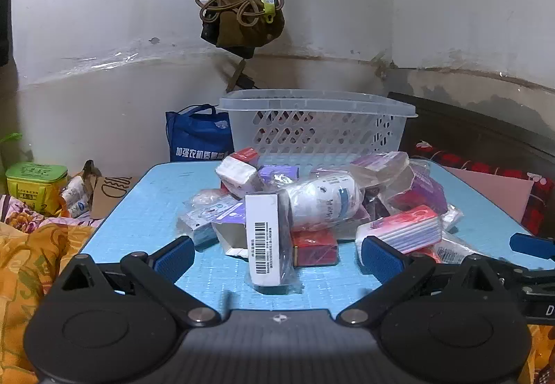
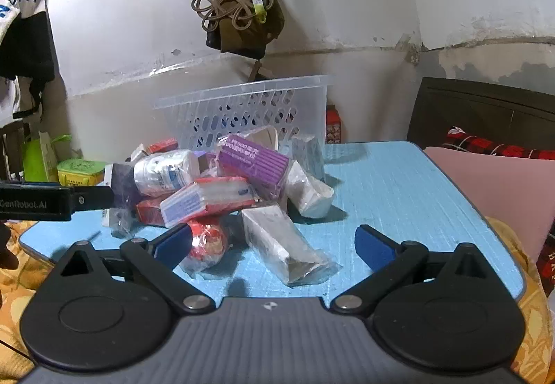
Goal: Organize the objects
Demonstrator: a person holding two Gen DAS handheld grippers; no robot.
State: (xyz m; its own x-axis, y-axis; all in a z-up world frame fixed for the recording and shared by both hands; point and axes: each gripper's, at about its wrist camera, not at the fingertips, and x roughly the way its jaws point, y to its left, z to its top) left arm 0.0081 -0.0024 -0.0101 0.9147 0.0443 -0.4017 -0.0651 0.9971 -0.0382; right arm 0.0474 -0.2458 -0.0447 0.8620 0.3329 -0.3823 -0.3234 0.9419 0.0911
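Left tongs (image 1: pixel 277 254): wide open, empty.
Right tongs (image 2: pixel 274 243): wide open, empty.
Basket (image 1: pixel 319 127): translucent lattice plastic, worktop's (image 1: pixel 145 210) far edge.
Pile (image 1: pixel 312 207): film-wrapped boxes, centre.

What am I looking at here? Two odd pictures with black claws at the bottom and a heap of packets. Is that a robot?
No robot: a person holds one two-finger gripper in each hand, each with a camera looking along its fingers. One picture comes from the left gripper, the other from the right gripper. Both stand open and hold nothing. On the blue table lies a pile of wrapped boxes, with a white bottle among them. Behind the pile stands a clear basket, probably meant for them.
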